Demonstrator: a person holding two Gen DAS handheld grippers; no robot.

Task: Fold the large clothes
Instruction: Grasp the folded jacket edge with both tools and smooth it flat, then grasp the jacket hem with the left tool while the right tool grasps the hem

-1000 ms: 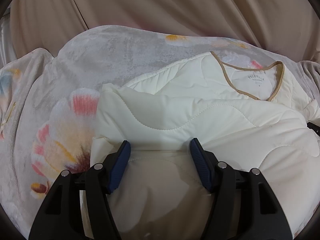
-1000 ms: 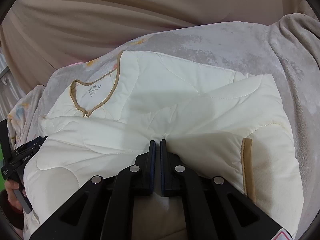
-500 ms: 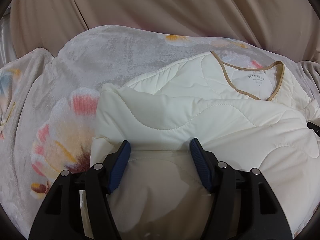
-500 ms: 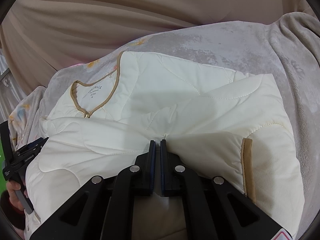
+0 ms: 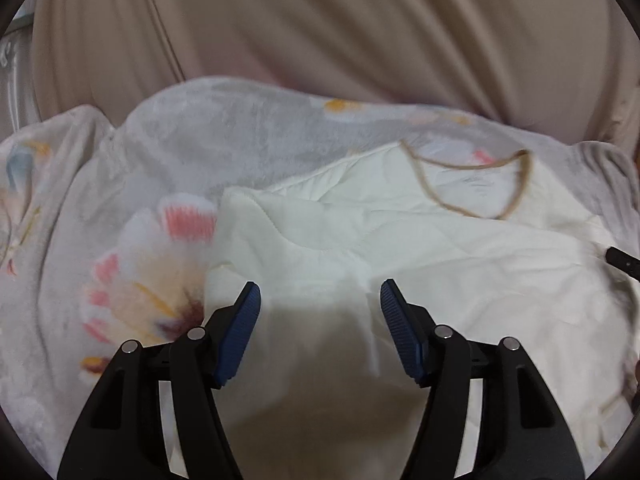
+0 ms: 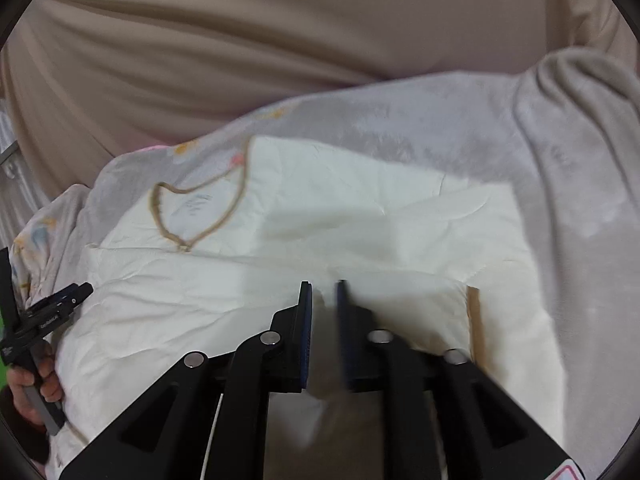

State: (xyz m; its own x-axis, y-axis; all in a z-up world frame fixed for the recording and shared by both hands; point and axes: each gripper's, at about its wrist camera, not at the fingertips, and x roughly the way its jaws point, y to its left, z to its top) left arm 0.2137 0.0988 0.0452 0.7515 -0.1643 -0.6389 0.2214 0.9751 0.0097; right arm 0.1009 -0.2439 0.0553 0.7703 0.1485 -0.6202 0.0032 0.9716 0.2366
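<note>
There is one big cream jacket [image 5: 440, 248] lying on a soft grey blanket with flowers [image 5: 132, 280], and a tan curtain [image 5: 320, 28] hangs behind it. The jacket is already folded over itself, so it looks like a fat bundle. Its long side runs from one claw to the other, left to right, with the tan neck trim [image 6: 200, 212] at the far edge, away from both claws.

There are two claws. The left claw [image 5: 320, 300] is spread wide. Its blue pads [image 5: 240, 332] stand apart and do not press on anything. The jacket lies right under it and in front of it, and the left end of the bundle sits just ahead of its left pad.

The right claw [image 6: 323, 300] has just been opening. There is now a small gap between its two sides. The cream cloth lies under that gap and ahead of it, but the picture is blurry, so I think the cloth is let go and not pinched. A tan pocket strip [image 6: 474, 312] is just to the right of this claw.

Far to its left, a hand [image 6: 36, 384] holds the other claw's handle.

Both claws are near the close edge, so I guess either could grab it for the next fold.
</note>
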